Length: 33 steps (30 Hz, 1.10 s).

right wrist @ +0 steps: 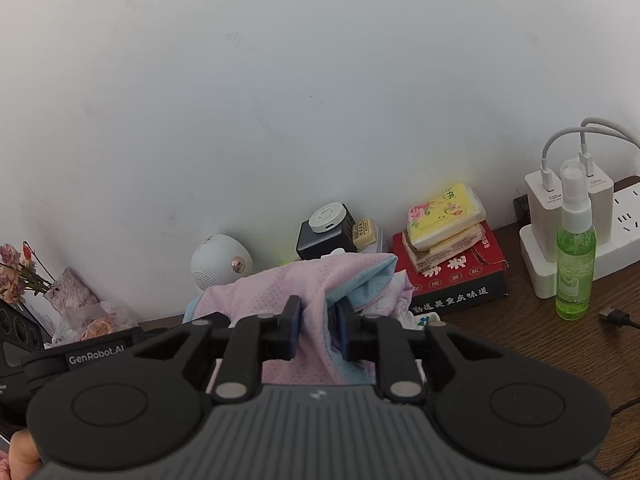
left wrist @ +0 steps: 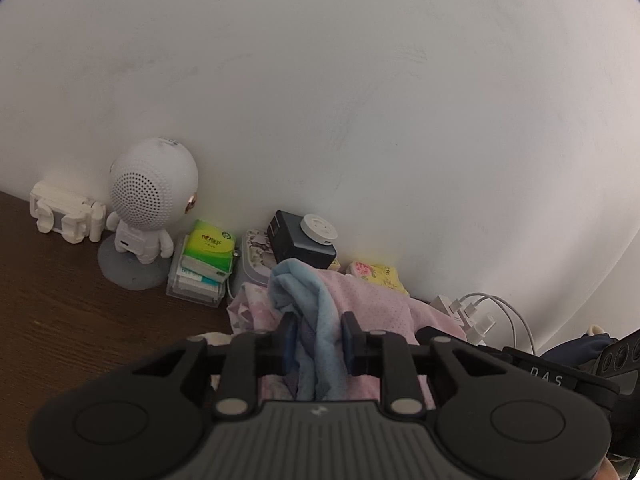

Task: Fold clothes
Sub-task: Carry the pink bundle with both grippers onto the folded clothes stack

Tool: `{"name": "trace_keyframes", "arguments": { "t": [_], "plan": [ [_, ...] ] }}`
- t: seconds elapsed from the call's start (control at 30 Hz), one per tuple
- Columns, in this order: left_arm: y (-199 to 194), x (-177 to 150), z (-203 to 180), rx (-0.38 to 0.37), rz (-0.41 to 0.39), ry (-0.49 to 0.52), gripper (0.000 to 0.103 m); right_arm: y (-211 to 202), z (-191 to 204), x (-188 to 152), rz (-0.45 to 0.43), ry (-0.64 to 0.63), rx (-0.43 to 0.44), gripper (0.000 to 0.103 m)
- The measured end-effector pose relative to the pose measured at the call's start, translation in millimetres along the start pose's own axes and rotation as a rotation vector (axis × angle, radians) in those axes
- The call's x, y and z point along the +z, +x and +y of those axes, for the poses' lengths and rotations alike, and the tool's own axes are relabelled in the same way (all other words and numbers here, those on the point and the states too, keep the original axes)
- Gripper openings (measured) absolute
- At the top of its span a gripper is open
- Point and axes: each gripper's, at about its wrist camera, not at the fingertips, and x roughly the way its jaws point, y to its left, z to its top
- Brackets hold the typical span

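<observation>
Broadly, a white wall (right wrist: pixel 280 100) fills most of both views, with a dark wooden table (left wrist: pixel 60 312) running along its foot. On the table lies the pink-and-blue garment (right wrist: pixel 280 288), bunched up near the wall and raised at two points. The left gripper (left wrist: pixel 319 338) has its fingers closed in on a blue fold of the cloth, and the right gripper (right wrist: pixel 316 326) pinches a pink-and-blue fold the same way. On the right gripper's side arm the lettering "GenRobot.AI" can be read, and the letters "DAS" show on a black part at the edge of the left wrist view.

Behind the cloth stands a white astronaut-shaped speaker (left wrist: pixel 148 208) on a grey round base. A red-and-black box (right wrist: pixel 452 276) with Chinese characters along its front carries a yellow tissue pack (right wrist: pixel 444 216) printed with pink flowers. A white power strip (right wrist: pixel 616 236) holds two white chargers (right wrist: pixel 546 204), each marked "100W". A green spray bottle (right wrist: pixel 574 256) stands upright in front of them. A black adapter (right wrist: pixel 324 236) has a round white disc on top. A green tissue pack (left wrist: pixel 210 246) sits on a small stack, its characters too blurred to read, probably a brand name. Dried pink flowers (right wrist: pixel 16 272) show at the left edge.
</observation>
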Motion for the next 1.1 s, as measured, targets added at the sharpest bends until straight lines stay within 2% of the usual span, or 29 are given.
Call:
{"name": "trace_keyframes", "arguments": {
  "t": [0.03,0.1,0.17,0.3,0.33,0.4,0.43,0.47,0.5,0.6,0.73,0.87,0.9,0.93,0.97,1.0,1.03,1.07,1.1],
  "plan": [
    [-1.6,0.1,-0.7,0.002,-0.005,0.008,0.039,-3.6,0.3,0.2,-0.011,-0.006,-0.006,0.034],
    [-8.6,2.1,-4.1,0.003,-0.021,0.029,0.048,-10.9,0.8,0.6,-0.032,-0.018,-0.018,0.055],
    [-18.9,4.7,-8.2,-0.013,-0.051,0.053,0.055,-18.1,1.3,1.1,-0.054,-0.030,-0.031,0.063],
    [-39.7,7.3,-20.2,0.022,-0.159,0.128,0.055,-36.5,8.1,1.1,-0.124,-0.081,-0.044,0.063],
    [-43.3,5.8,-25.2,0.036,-0.191,0.166,0.053,-41.3,12.2,0.2,-0.147,-0.103,-0.039,0.062],
    [-45.9,1.0,-37.9,0.049,-0.217,0.278,0.013,-49.4,20.9,-1.9,-0.187,-0.150,-0.028,0.057],
    [-44.7,-1.2,-43.5,0.055,-0.213,0.318,0.004,-47.8,27.4,-4.2,-0.189,-0.182,-0.025,0.051],
    [-42.2,-3.4,-48.3,0.060,-0.204,0.342,0.003,-46.2,33.8,-6.4,-0.190,-0.215,-0.023,0.039],
    [-38.9,-5.3,-50.7,0.058,-0.194,0.350,0.003,-44.6,40.2,-8.6,-0.191,-0.247,-0.020,0.033],
    [-26.4,-11.5,-54.9,0.092,-0.158,0.372,0.003,-25.8,46.3,-13.3,-0.141,-0.273,-0.041,0.025],
    [-8.0,-21.8,-47.6,0.130,-0.117,0.395,0.003,-4.0,37.8,-23.5,-0.104,-0.270,-0.081,0.024],
    [-8.4,-25.8,-34.6,0.109,-0.126,0.347,0.004,-3.6,32.2,-26.2,-0.118,-0.243,-0.055,0.024],
    [-13.1,-25.0,-33.8,0.101,-0.136,0.335,0.007,-5.5,32.2,-26.2,-0.126,-0.238,-0.048,0.025],
    [-19.2,-24.0,-34.3,0.096,-0.151,0.328,0.017,-10.4,33.3,-26.1,-0.141,-0.239,-0.039,0.026],
    [-28.2,-23.7,-35.5,0.096,-0.176,0.326,0.034,-16.0,34.8,-26.2,-0.156,-0.239,-0.031,0.030],
    [-37.6,-23.6,-36.8,0.097,-0.203,0.324,0.044,-23.7,37.0,-27.0,-0.173,-0.238,-0.024,0.036],
    [-46.5,-25.0,-38.1,0.104,-0.227,0.327,0.064,-31.4,39.2,-27.7,-0.189,-0.238,-0.018,0.040],
    [-55.3,-26.6,-39.4,0.111,-0.251,0.332,0.082,-39.3,41.4,-28.8,-0.204,-0.238,-0.012,0.050],
    [-63.8,-30.2,-39.7,0.113,-0.271,0.335,0.089,-47.8,43.5,-31.4,-0.216,-0.242,-0.009,0.060]
  ]
}}
